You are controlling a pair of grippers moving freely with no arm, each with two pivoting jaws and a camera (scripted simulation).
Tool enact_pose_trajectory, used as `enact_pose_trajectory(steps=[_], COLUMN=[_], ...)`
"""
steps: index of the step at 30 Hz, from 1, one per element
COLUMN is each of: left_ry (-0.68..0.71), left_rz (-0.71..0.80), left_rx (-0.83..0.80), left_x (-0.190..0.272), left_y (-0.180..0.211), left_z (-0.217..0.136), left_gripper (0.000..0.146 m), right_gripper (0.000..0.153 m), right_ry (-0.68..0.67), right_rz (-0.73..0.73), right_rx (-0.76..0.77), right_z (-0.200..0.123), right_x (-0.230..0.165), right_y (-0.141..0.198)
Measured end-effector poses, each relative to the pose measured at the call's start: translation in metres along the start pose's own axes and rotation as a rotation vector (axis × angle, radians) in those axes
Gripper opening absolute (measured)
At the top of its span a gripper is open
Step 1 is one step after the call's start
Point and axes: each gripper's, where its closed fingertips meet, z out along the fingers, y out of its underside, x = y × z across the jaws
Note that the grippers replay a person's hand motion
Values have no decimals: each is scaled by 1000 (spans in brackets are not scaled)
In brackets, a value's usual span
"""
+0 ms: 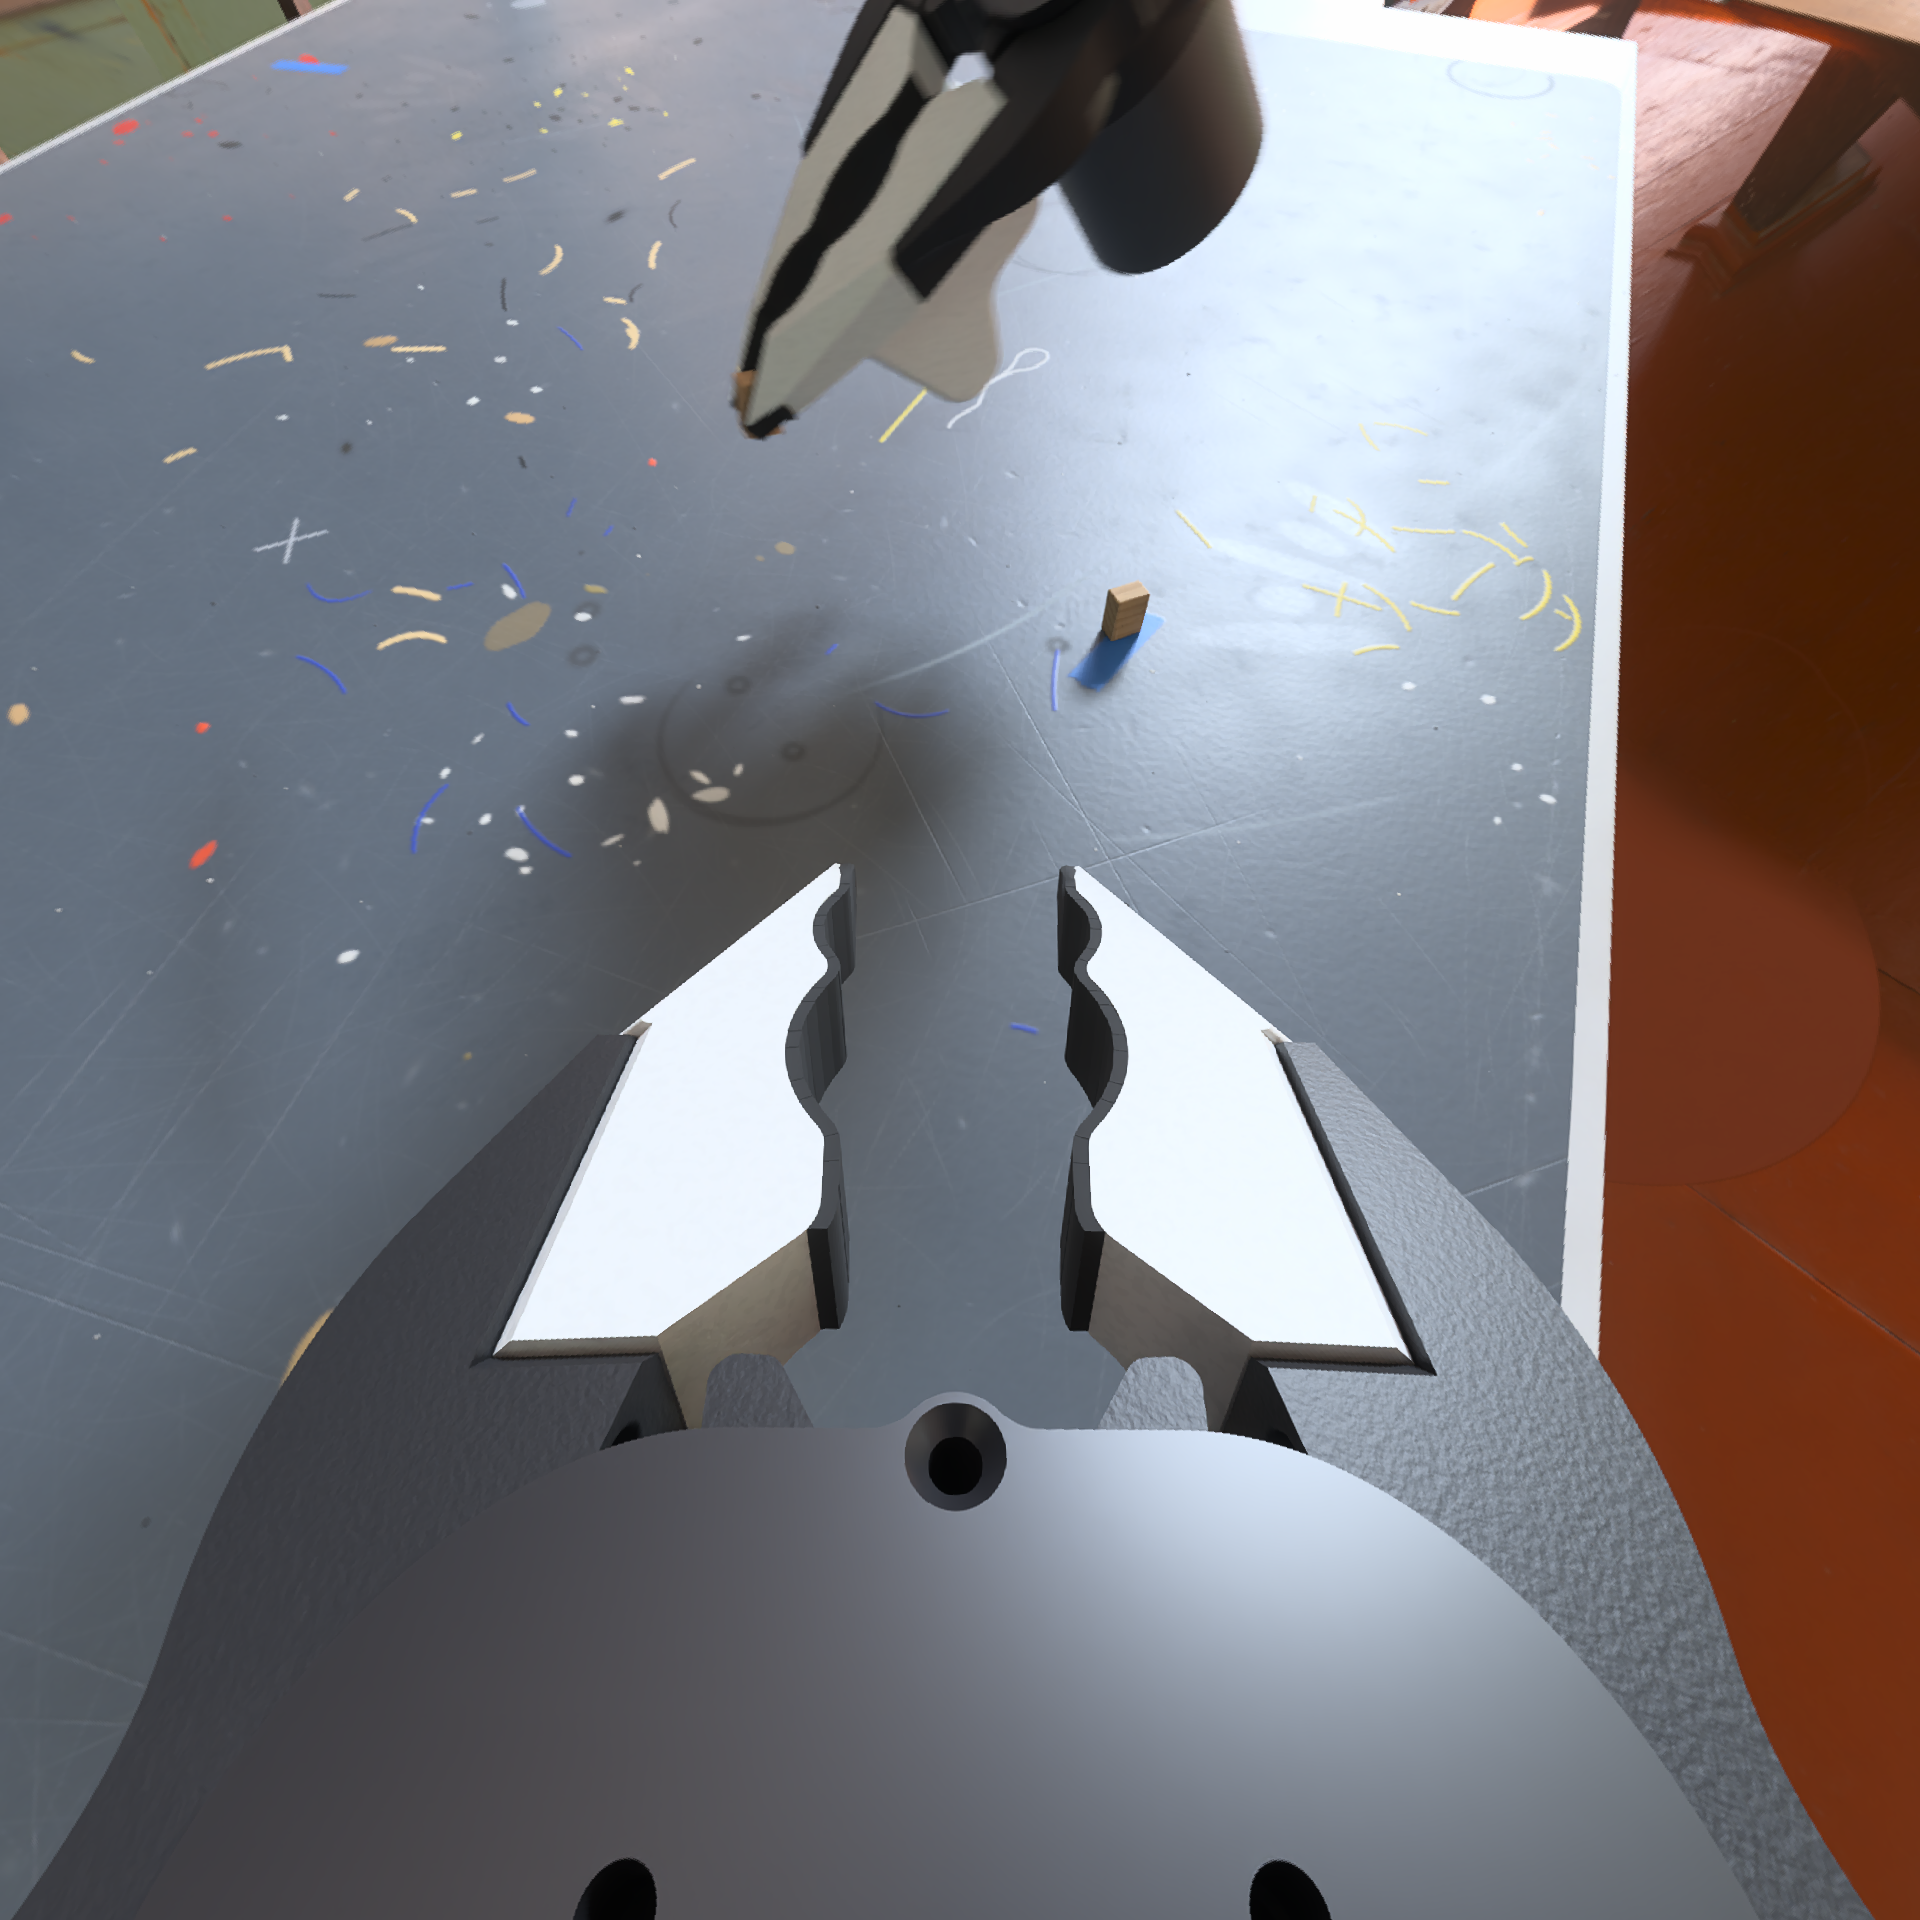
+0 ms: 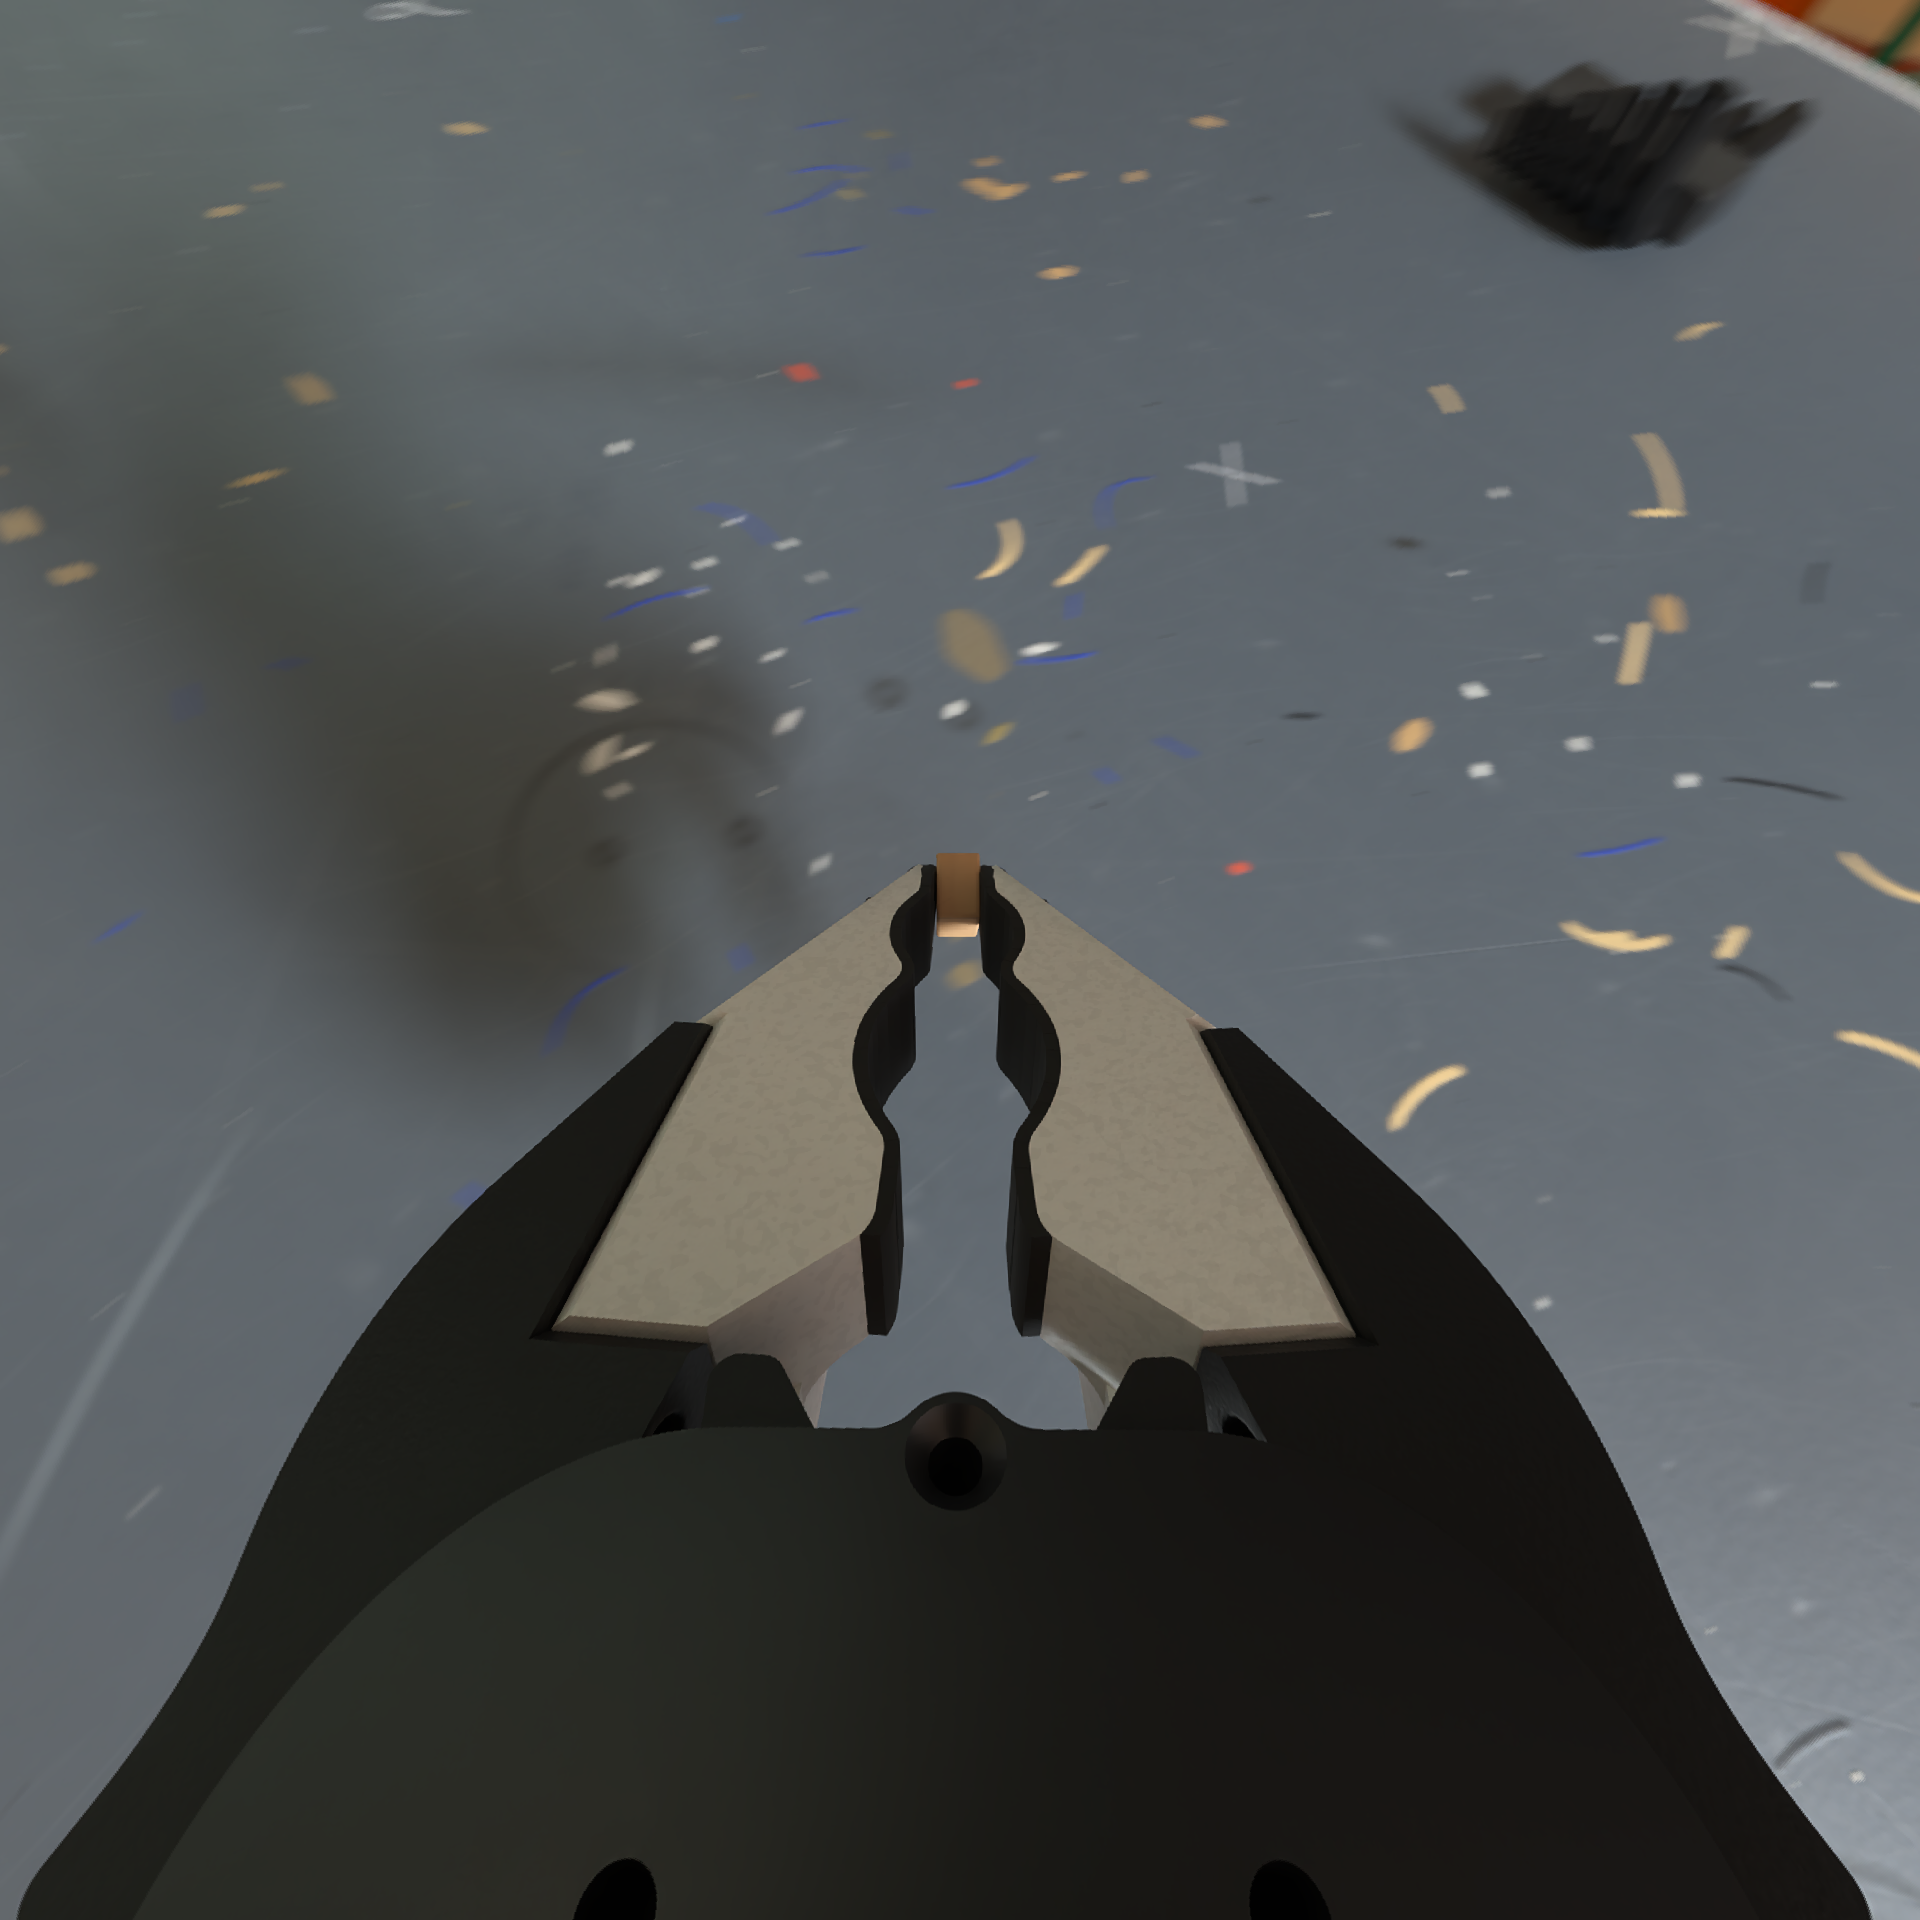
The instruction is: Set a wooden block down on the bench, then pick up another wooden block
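My right gripper [image 2: 957, 894] is shut on a small wooden block [image 2: 957, 896], pinched at its fingertips and held above the grey bench [image 2: 312, 1039]. In the left wrist view that gripper [image 1: 764, 416] hangs at the top centre, with the block [image 1: 744, 393] just showing at its tips. A second wooden block [image 1: 1125, 610] stands upright on the bench [image 1: 312, 1039] beside a blue tape patch [image 1: 1114, 652], ahead and to the right of my left gripper [image 1: 956, 883]. My left gripper is open and empty, above the bench.
The bench is speckled with paint marks and chips. Its white right edge [image 1: 1595, 831] borders an orange-brown floor [image 1: 1766, 831]. A dark blurred shape [image 2: 1600, 156] lies at the far right of the right wrist view. A round shadowed ring [image 1: 769, 748] marks the bench centre.
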Motion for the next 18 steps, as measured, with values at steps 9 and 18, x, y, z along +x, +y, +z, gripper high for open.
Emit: enact_pose_trajectory(steps=[9, 18], left_ry=[-45, -64], left_rz=[-103, -122], left_rx=[-87, -74], left_x=[-5, -10], left_y=[19, 13], left_z=[10, 7], left_gripper=[35, 34], right_gripper=[7, 7], right_ry=[-192, -126], right_rz=[-14, -15], right_rx=[-49, -109], right_z=[-55, -50], right_x=[-72, -70], right_y=[56, 84])
